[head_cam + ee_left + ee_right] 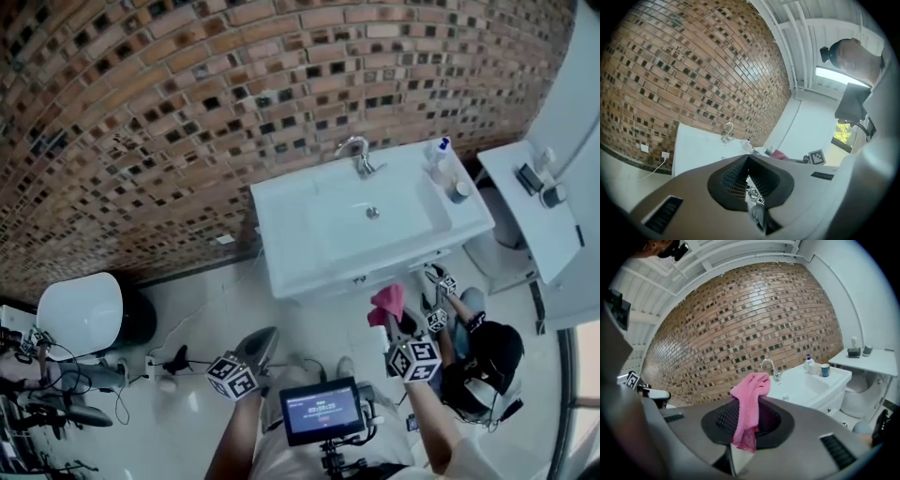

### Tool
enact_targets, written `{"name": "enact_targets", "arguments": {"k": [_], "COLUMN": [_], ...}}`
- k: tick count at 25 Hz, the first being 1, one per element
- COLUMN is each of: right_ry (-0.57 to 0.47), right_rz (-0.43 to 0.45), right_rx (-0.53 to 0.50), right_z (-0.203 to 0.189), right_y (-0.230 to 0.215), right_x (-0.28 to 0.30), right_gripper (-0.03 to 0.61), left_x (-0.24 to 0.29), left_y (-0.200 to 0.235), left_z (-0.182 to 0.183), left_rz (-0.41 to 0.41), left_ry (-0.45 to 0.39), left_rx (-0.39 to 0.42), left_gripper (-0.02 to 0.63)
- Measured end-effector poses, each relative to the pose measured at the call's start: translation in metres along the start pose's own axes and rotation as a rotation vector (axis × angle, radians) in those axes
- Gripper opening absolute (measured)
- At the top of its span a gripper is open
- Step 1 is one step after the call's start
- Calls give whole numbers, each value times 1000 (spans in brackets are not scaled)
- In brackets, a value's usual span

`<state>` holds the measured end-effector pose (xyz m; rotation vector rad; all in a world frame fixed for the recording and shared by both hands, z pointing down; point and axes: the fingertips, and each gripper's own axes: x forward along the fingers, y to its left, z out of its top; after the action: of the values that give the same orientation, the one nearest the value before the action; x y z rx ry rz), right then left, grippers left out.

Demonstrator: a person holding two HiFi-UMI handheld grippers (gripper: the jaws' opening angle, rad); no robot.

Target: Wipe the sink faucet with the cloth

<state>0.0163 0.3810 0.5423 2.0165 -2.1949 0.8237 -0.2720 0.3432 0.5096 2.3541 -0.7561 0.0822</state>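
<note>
Where the right gripper (756, 399) shuts its grey jaws, a pink cloth (749, 404) is pinched between them. It is soft, fuzzy terry, bunched at the top and hanging in a limp fold. It is held in the air in front of the sink (291, 211), well apart from the faucet (356, 155). The faucet is a curved, shiny metal spout at the back of the basin, by a wall (141, 112) of rough brown and dark brick-like tiles. The sink is a smooth white rectangle with a round metal drain (372, 213) at its middle. The left gripper (747, 161) has its jaws pressed together on nothing and hangs low at the left, away from the sink.

Only the cloth's bunched top and one hanging end show; how much lies inside the jaws is hidden. In the left gripper view the faucet is small, and the things beside it are hard to make out.

On the sink's right rim stand a white bottle (438, 155) with a blue top and a small bluish cup (458, 191). A white shelf (539, 234) to the right carries a few things too small to tell. A person (487, 361) in a dark cap crouches on the pale glossy floor (206, 309), just right of the right gripper. A small screen (323, 410) sits at the bottom of the head view. A white rounded thing (80, 314) stands on the floor at the left, with cables (178, 361) near it.
</note>
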Motion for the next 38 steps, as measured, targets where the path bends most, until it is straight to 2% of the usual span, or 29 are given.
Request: {"name": "enact_targets", "arguments": {"k": [5,10,14,20,24,35,38], "right_ry": [-39,-27,-37,-33,-71,-103,-126], "right_rz": [11,7,18,-11,3,-7,24], "right_rx": [45,64,38,45,40,83,121], "right_z": [7,2,7,-3,16,12,14], "right_y": [2,10,22,36,61,67,68], "right_x": [-11,-31,-21,-35,-19,-43,-49], "right_gripper": [74,74,74,74,74,69,67], "left_x": [-1,-16,-26,-48,-62,-54,-49], "left_y": [-3,-4,8,19,37,42,40], "left_z": [-3,-13,7,-13,15,14,14], "left_rz": [7,13,18,3,6,-55,-72], "left_ry": [19,25,-4,18,-16,20,35], "left_rx": [43,64,82,55,78,84,89], "left_gripper": [-6,-6,-6,-6,-6,-6,-6]}}
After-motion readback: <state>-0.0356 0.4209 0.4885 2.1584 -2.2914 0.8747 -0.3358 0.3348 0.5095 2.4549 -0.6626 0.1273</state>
